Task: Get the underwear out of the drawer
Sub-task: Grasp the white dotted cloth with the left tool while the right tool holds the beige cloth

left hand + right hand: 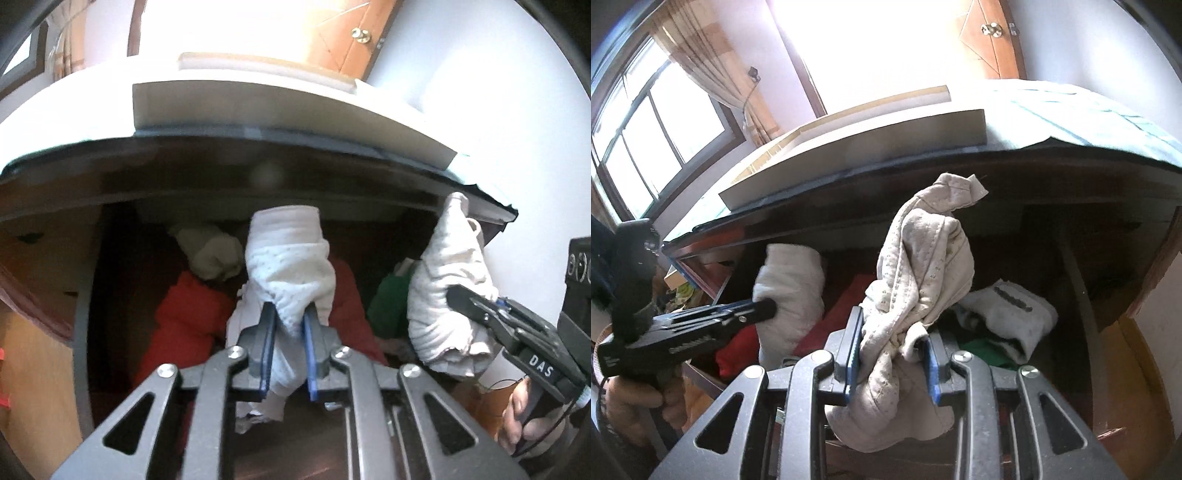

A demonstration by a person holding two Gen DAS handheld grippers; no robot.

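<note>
Two grippers each hold a garment above the open drawer [85, 295]. Nearest in the left wrist view, the left gripper [290, 325] has its blue pads pinched tight on a white dotted underwear piece [291, 266], which bunches up above the jaws and hangs below them. To its right, the right gripper [458, 299] is clamped on a cream dotted underwear piece [450, 280]; in its own view that gripper [894, 354] stands only partly closed, the bunched cloth [923, 266] filling the gap. A hand [524, 413] grips its handle. Below, inside the drawer, lie a red garment [184, 321] toward the left side, a green garment [388, 299] and a white folded cloth [1008, 310] toward the right, and a pale rolled cloth [210, 254] near the back. Beyond, a white board [258, 110] rests on the cabinet top, and a wooden door [990, 40] stands farthest.
</note>
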